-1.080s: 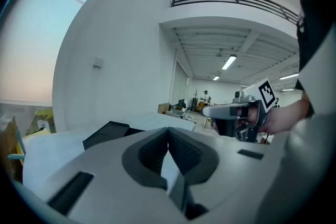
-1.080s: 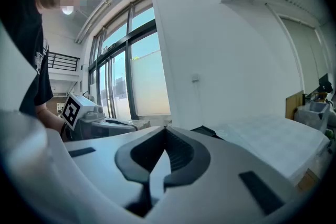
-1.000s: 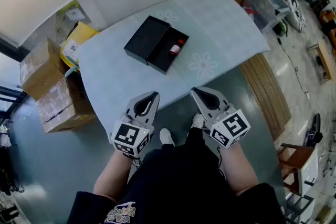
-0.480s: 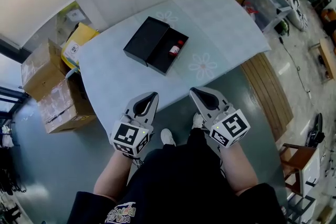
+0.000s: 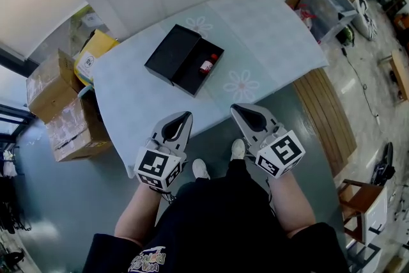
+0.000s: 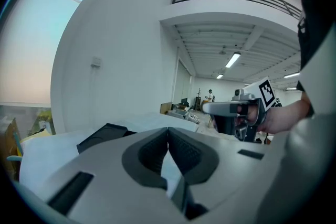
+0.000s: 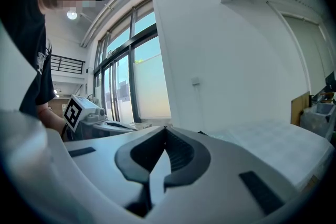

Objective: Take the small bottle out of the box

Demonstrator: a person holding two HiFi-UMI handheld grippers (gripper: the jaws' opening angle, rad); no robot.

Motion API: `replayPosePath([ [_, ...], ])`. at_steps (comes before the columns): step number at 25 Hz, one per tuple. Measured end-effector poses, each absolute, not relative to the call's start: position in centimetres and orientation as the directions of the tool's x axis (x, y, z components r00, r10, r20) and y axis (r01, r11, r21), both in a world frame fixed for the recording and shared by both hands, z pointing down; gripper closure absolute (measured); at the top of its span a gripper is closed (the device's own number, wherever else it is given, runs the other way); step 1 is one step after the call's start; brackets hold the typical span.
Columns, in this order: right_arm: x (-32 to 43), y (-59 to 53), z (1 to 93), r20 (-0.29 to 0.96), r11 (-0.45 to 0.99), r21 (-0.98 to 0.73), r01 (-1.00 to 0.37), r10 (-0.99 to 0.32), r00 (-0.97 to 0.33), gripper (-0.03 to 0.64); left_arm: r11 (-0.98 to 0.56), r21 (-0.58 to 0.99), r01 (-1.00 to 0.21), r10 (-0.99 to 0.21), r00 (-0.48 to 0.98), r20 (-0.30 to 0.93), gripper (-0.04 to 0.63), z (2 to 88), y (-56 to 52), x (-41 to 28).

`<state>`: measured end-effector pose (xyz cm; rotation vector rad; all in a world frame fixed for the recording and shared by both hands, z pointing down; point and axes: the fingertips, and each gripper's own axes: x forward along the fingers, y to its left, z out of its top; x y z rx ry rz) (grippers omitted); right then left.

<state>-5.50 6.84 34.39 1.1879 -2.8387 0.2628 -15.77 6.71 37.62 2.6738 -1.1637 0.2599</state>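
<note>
Left gripper (image 5: 187,116) was closed, jaws meeting tip to tip with nothing between them; right gripper (image 5: 234,109) was the same, closed and empty. Both were held low in front of the person, side by side, just short of the near edge of the table (image 5: 275,35) and pointing toward it. The black box (image 5: 189,78) lay open on the tabletop, well apart from both grippers, its lid flat beside the tray and touching it. The small bottle (image 5: 206,65), showing red, sat inside the tray, apparently on its side. Judged from this, the task had not begun: nothing had been touched. Left to do were the reach across the table, opening a jaw pair, gripping the bottle and lifting it clear of the box.
</note>
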Motion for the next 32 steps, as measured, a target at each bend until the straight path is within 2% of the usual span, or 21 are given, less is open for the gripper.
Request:
replayPosePath([
  [32, 3.3, -1.1, 34.8, 0.087, 0.827, -0.166, -0.538, -0.531, -0.843, 0.595, -0.494, 0.089, -0.865, -0.826, 0.499, 0.261, 0.566, 37.7, 1.5, -6.6],
])
